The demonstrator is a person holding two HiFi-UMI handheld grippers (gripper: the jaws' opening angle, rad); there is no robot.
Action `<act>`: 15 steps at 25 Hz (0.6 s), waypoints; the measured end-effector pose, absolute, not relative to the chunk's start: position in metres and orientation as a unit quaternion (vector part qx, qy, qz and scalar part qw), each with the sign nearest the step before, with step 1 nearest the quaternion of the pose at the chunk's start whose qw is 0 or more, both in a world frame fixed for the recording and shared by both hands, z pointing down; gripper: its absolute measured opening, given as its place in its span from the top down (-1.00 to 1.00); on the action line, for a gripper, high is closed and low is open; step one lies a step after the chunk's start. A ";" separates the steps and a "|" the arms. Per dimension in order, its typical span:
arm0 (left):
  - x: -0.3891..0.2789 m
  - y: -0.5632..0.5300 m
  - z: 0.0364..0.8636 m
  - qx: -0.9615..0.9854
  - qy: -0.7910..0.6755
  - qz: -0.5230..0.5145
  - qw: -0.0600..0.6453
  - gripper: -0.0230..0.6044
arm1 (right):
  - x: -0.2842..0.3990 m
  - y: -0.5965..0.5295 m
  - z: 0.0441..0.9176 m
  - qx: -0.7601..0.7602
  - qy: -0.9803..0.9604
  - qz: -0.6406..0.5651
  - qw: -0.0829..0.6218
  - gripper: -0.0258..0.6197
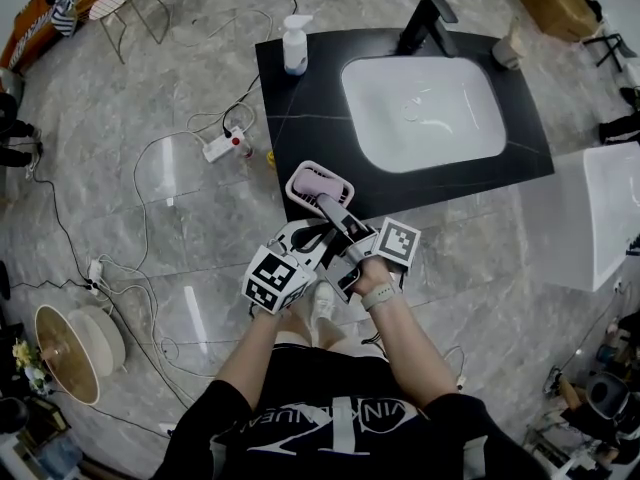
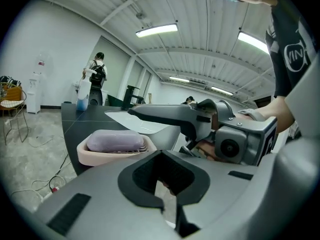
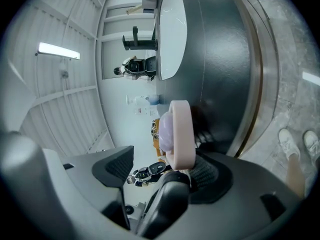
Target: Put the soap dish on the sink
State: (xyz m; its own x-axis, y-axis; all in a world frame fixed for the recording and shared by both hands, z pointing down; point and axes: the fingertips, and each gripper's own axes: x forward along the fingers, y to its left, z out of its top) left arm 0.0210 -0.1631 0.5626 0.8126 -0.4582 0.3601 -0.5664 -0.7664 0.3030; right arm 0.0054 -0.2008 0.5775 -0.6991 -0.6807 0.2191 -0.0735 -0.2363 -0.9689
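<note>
**Soap dish down on the counter, gripper let go**

The pink soap dish (image 1: 303, 192), with a purple bar of soap (image 1: 320, 179) in it, sits on the near left corner of the black counter (image 1: 300, 108). It is close to the counter's edge and well left of the white basin (image 1: 425, 113). The right gripper (image 3: 162, 169) stands wide open around the dish. One pad lies just beside its rim and the other is well apart, so nothing clamps it. The left gripper (image 2: 162, 179) is nearly closed and empty, near the dish. The placing looks essentially done. What seems left is drawing the right jaws back without nudging the dish off the edge.
</note>
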 end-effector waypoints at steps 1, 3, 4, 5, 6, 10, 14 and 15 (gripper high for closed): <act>0.023 -0.163 0.564 0.930 -0.273 0.139 0.204 0.88 | 0.005 -0.201 0.578 -0.325 0.581 -0.716 0.211 -0.05; 0.026 -0.163 0.567 0.929 -0.271 0.147 0.204 0.88 | 0.004 -0.201 0.579 -0.325 0.581 -0.717 0.208 -0.05; 0.027 -0.163 0.568 0.930 -0.270 0.149 0.203 0.88 | 0.003 -0.201 0.579 -0.326 0.581 -0.717 0.207 -0.05; 0.027 -0.164 0.568 0.930 -0.269 0.150 0.203 0.88 | 0.003 -0.201 0.579 -0.326 0.581 -0.717 0.206 -0.05; 0.027 -0.164 0.569 0.929 -0.269 0.151 0.204 0.88 | 0.002 -0.201 0.579 -0.326 0.581 -0.717 0.206 -0.05; 0.026 -0.164 0.569 0.927 -0.270 0.153 0.211 0.88 | 0.001 -0.197 0.579 -0.325 0.579 -0.719 0.205 -0.06; 0.025 -0.164 0.570 0.926 -0.269 0.153 0.218 0.88 | 0.001 -0.192 0.578 -0.325 0.573 -0.723 0.208 -0.06; 0.025 -0.164 0.570 0.925 -0.269 0.154 0.220 0.88 | 0.001 -0.191 0.578 -0.326 0.572 -0.723 0.208 -0.06</act>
State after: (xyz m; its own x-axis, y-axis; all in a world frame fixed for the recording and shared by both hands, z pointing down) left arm 0.0249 -0.1636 0.5701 0.8080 -0.4296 0.4032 -0.5652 -0.7584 0.3247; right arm 0.0009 -0.1908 0.5775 -0.7009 -0.6739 0.2338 -0.0721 -0.2593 -0.9631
